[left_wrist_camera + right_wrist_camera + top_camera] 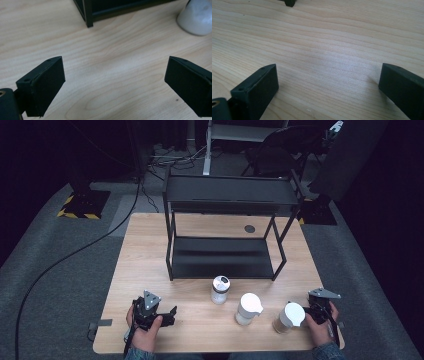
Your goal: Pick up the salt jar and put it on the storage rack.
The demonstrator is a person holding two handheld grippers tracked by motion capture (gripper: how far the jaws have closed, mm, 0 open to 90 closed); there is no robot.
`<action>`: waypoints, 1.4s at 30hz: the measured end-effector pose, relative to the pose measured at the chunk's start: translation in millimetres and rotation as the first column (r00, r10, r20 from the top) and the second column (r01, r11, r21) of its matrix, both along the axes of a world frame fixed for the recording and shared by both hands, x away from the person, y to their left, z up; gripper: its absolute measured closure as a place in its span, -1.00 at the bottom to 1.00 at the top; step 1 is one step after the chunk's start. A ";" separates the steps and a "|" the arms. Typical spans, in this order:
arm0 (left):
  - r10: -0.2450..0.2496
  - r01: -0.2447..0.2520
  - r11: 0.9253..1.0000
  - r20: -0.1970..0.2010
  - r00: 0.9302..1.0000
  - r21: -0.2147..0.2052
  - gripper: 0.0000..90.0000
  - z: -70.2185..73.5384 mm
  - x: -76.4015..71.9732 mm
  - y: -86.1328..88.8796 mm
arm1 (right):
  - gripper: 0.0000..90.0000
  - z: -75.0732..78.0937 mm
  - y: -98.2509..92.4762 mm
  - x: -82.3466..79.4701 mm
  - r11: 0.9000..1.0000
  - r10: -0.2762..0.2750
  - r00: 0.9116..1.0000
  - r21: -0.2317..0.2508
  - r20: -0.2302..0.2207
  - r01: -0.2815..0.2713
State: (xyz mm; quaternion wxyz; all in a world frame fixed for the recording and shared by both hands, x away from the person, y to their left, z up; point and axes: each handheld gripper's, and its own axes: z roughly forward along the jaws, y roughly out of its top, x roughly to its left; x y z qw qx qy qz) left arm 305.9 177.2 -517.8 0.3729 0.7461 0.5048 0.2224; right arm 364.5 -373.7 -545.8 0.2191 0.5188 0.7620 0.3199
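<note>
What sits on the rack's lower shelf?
The rack's lower shelf looks bare where it shows. Its back strip lies under the top shelf, so that part stays unseen.

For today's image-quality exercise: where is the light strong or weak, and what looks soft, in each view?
High view: the table is evenly lit, its surroundings fall to near black. Left gripper view: the white jar at the top right looks soft and pale. Right gripper view: a faint sheen lies on the wood between the fingers.

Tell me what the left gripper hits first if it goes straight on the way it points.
Probably the black rack's front leg: the left gripper, jaws open and empty, faces bare table first. Depth is unclear; the white jar sits off right.
</note>
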 end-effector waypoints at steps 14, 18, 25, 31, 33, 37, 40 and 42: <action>-0.025 0.030 0.999 0.113 0.993 -0.041 -0.95 24.0 -3.9 -14.6 | -0.95 0.0 0.0 0.0 1.000 0.000 1.000 0.000 0.000 0.000; -0.028 0.035 0.998 0.134 0.991 -0.055 -0.95 29.4 -4.4 -18.9 | -0.95 0.0 0.0 0.0 1.000 0.000 1.000 0.000 0.000 0.000; -0.031 0.043 0.997 0.156 0.987 -0.071 -0.95 36.5 -3.8 -24.6 | -0.95 0.0 0.0 0.0 1.000 0.000 1.000 0.000 0.000 0.000; -0.021 0.037 0.995 0.168 0.985 -0.091 -0.94 41.1 -2.0 -29.3 | -0.95 0.0 0.0 0.0 1.000 0.000 1.000 0.000 0.000 0.000; -0.021 0.037 0.995 0.171 0.985 -0.093 -0.94 41.8 -1.8 -30.0 | -0.95 0.0 0.1 0.0 1.000 -0.001 1.000 -0.001 0.000 0.001; -0.024 0.044 0.994 0.189 0.982 -0.100 -0.94 46.1 -0.4 -33.4 | -0.95 0.0 0.1 0.0 1.000 -0.001 1.000 -0.001 0.000 0.001; -0.027 0.049 0.993 0.200 0.979 -0.105 -0.94 49.5 1.0 -36.4 | -0.95 0.0 0.1 0.0 1.000 -0.002 1.000 -0.002 0.000 0.002; -0.031 0.053 0.993 0.204 0.978 -0.104 -0.94 51.5 2.0 -38.1 | -0.95 0.0 0.1 0.0 1.000 -0.002 1.000 -0.002 0.000 0.002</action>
